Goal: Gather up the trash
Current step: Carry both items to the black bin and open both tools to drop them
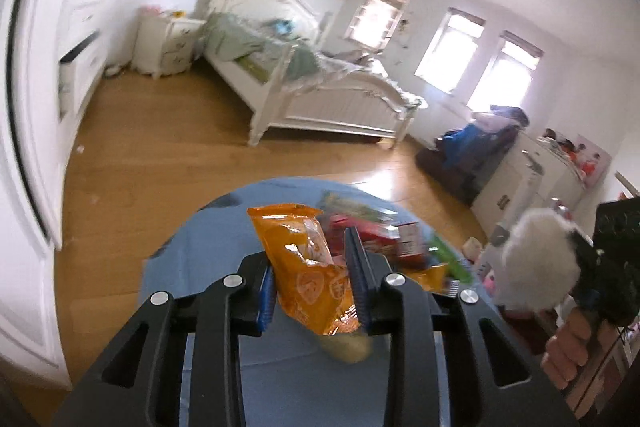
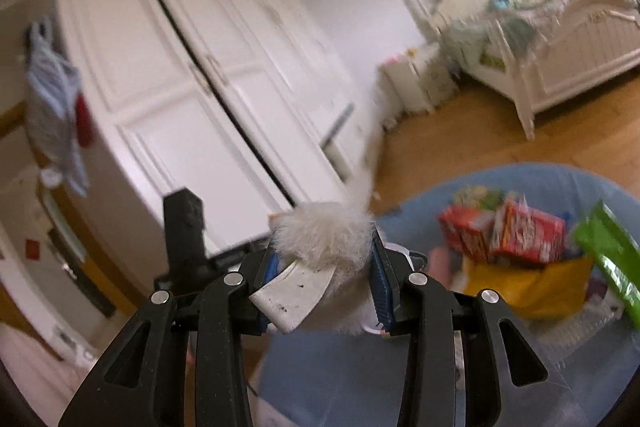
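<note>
Collecting well under way: red boxes [image 2: 502, 235], a green wrapper [image 2: 608, 259] and other packets already heaped in the blue bag [image 1: 192, 267], with scraps [image 1: 80, 149] left on the wooden floor [image 1: 160, 147] by the wardrobe. Left gripper [image 1: 314, 291] raised over the bag, tilted downward, fingers pinching an orange snack packet [image 1: 308, 267]. Right gripper [image 2: 324, 287] nearly level beside the bag, fingers clamped on a white fluffy slipper [image 2: 320, 247], sole facing the camera

bed [image 1: 320, 95]: white, unmade | nightstand [image 1: 168, 43]: beside headboard | wardrobe [image 2: 192, 67]: white | floor [image 1: 160, 147]: wood
</note>
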### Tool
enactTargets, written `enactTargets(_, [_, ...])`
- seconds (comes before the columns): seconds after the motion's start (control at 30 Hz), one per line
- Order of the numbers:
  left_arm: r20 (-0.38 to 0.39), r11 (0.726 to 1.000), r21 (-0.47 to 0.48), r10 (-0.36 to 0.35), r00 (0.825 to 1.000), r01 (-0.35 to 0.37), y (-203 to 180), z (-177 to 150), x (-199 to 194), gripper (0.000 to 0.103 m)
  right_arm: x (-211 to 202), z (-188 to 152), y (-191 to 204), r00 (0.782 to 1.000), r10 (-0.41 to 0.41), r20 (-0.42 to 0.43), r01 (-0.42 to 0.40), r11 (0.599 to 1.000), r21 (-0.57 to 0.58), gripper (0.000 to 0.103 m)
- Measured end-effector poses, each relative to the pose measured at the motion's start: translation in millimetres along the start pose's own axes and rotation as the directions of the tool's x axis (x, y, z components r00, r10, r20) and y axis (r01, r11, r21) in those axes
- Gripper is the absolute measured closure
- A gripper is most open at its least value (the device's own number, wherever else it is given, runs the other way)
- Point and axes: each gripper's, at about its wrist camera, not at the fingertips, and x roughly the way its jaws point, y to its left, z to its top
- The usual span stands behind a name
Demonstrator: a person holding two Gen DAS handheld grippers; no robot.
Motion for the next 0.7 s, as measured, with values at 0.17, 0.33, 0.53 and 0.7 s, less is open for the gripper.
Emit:
enactTargets(0.17, [-0.028, 0.993, 0.058, -0.1, 0.995, 0.101, -63.8, -2.5, 15.9, 0.072, -62.0, -1.0, -7.2, 0.953, -0.266, 0.146, 0.281, 0.956, -0.091, 0.064])
enactTargets(0.33, [-0.102, 0.961, 0.116, -0.24, 0.965, 0.251, -146.3, -12.2, 58.6, 0.072, -133.6, -27.9, -49.6, 0.767, -0.598, 0.231, 0.624, 0.779, -0.055, 0.064])
enactTargets(0.53, [-0.283, 0.87, 0.104, -0.438, 0.853, 0.481, -265.4, -37.7, 147.6, 0.072, -190.5, -70.6, -121.9, 0.563, -0.807, 0.179, 0.817, 0.576, 0.026, 0.064])
enactTargets(0.7, [-0.423, 0.852, 0.078, -0.442, 0.791, 0.518, -323.1, -70.1, 224.5, 0.072, -207.3, -106.2, -190.1, 0.499, -0.866, 0.044, 0.862, 0.501, 0.074, 0.064])
